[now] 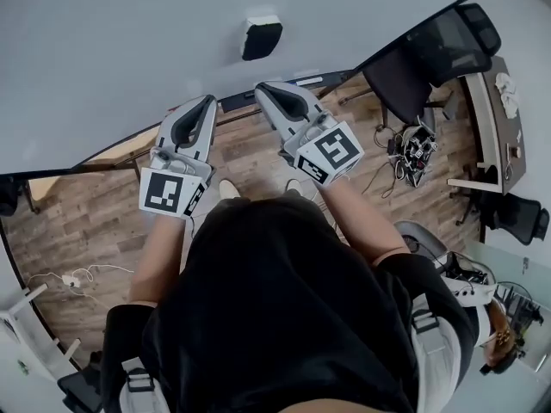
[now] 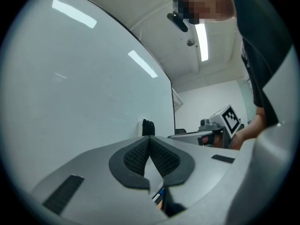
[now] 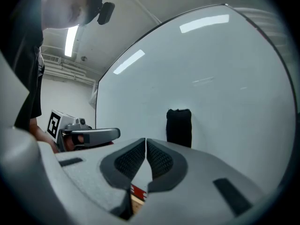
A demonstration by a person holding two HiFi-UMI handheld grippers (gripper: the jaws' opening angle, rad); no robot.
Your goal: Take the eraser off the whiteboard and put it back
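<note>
Lining up on the eraser (image 1: 261, 38), stuck to the whiteboard (image 1: 129, 41) and untouched, is probably best done with the right gripper (image 1: 265, 89); its jaws are pinched shut with nothing in them, so they should be opened first.

no readable text, labels or numbers anywhere

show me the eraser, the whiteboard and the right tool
eraser (image 3: 179, 127), right gripper view, middle of its dark body
whiteboard (image 3: 225, 78), right gripper view, bare white surface
right tool (image 3: 146, 141), right gripper view, where its tips meet
</note>
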